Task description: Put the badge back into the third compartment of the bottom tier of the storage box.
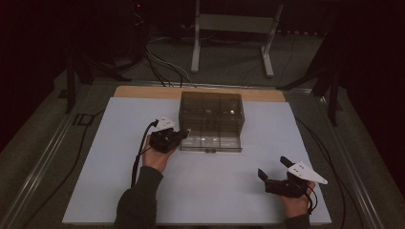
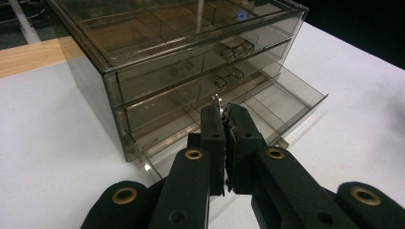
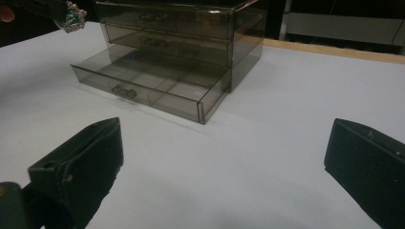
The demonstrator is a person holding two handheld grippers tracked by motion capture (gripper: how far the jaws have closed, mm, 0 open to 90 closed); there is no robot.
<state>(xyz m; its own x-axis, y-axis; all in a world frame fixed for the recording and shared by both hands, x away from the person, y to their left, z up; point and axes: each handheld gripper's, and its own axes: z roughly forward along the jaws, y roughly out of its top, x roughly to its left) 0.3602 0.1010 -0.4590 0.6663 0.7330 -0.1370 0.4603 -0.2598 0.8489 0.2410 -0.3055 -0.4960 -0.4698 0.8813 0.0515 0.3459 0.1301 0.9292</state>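
A smoky clear drawer box (image 1: 211, 110) stands at the middle back of the white board, its bottom drawer (image 1: 210, 143) pulled out toward me. My left gripper (image 1: 184, 133) hovers at the drawer's left front corner, shut on a small silvery piece of jewellery (image 2: 217, 101) that pokes up between the tips. In the right gripper view that jewellery (image 3: 71, 20) shows a green stone, held above the left end of the open drawer (image 3: 143, 88). My right gripper (image 1: 272, 171) rests low at the front right, open, with nothing between its jaws (image 3: 224, 157).
The white board (image 1: 119, 181) covers a wooden table whose far strip (image 1: 143, 92) shows behind the box. A metal stand (image 1: 229, 28) and cables lie on the floor beyond. The upper two drawers (image 2: 200, 71) are closed.
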